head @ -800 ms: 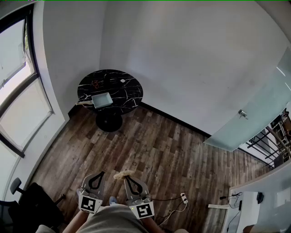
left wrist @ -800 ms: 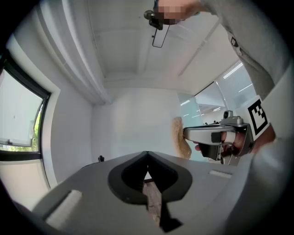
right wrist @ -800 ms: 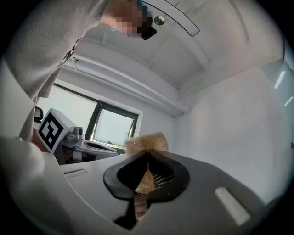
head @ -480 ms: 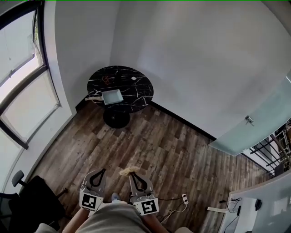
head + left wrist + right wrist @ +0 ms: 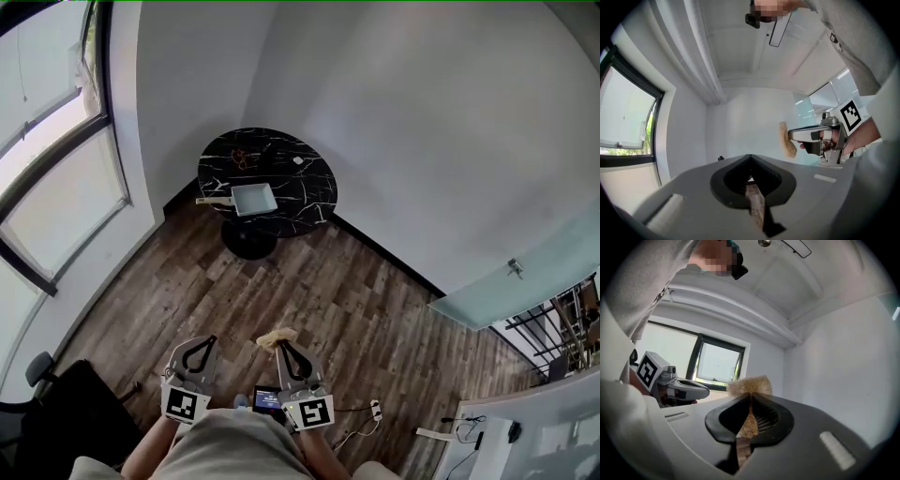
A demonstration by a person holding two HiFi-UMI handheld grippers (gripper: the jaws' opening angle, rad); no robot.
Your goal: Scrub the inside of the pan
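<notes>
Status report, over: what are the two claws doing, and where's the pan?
Left gripper shut, empty. Right gripper shut on sponge. Pan on round black table, far across the wooden floor from both. Nothing seen in the way.

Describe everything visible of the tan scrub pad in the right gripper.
The tan, coarse-fibred scrub pad is a flat, ragged-edged piece, pinched by one edge between the shut jaws of the right gripper, the rest sticking out past the tips. It hangs over the wood-plank floor, far from the round black table; nothing else touches it.
</notes>
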